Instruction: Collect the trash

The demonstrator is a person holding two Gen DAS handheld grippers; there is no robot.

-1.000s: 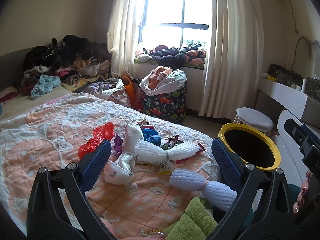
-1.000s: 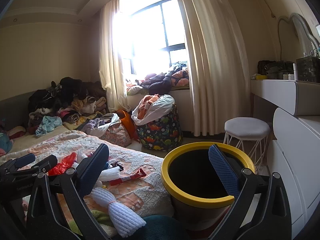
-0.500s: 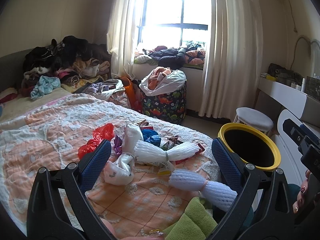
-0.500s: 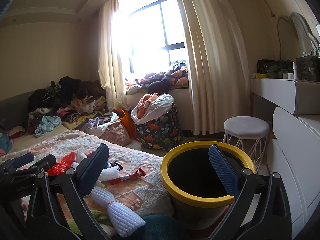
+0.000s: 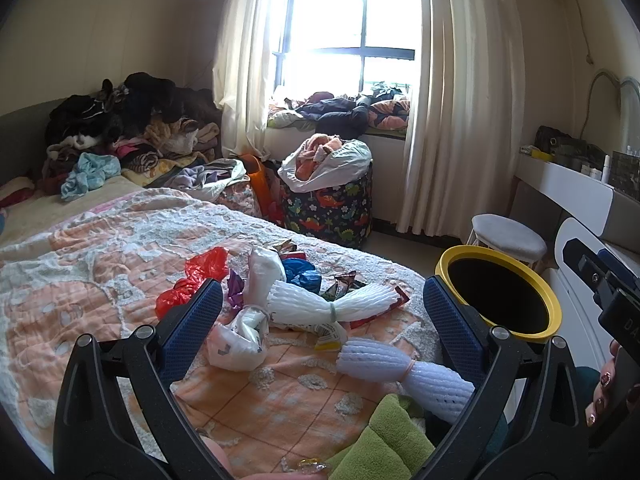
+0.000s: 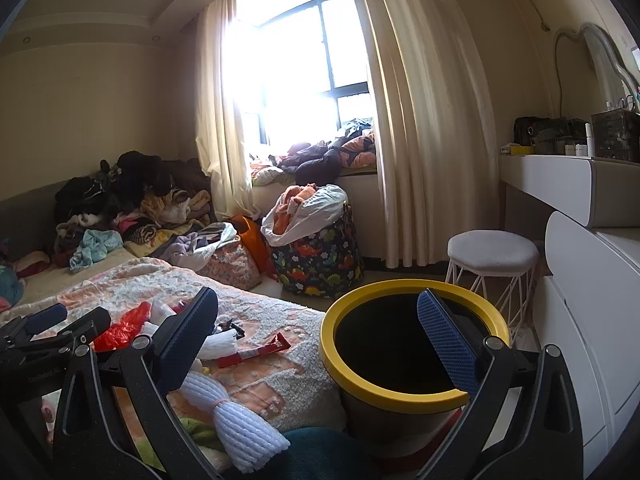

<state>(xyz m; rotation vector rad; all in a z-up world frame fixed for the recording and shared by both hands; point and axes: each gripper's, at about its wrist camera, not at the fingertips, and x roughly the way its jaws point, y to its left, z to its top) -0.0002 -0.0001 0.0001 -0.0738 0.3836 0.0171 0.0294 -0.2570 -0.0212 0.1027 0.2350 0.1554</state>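
Note:
Trash lies on the orange bedspread (image 5: 100, 280): two tied white foam nets (image 5: 332, 304) (image 5: 404, 372), a crumpled white bag (image 5: 236, 340), a red plastic bag (image 5: 192, 280), a blue bag (image 5: 300, 276) and a red wrapper (image 6: 256, 352). A yellow-rimmed bin (image 5: 500, 300) (image 6: 408, 360) stands beside the bed. My left gripper (image 5: 320, 320) is open and empty, held above the trash. My right gripper (image 6: 316, 344) is open and empty, near the bin's rim.
A green towel (image 5: 380, 440) lies at the bed's near corner. A dinosaur-print hamper (image 5: 328, 208) full of clothes, a white stool (image 5: 508, 236) and a white dresser (image 6: 592, 280) stand around the bin. Clothes are piled at the bed's head (image 5: 120, 128).
Both views have shifted very slightly. Both grippers stay open and empty, and no trash has moved.

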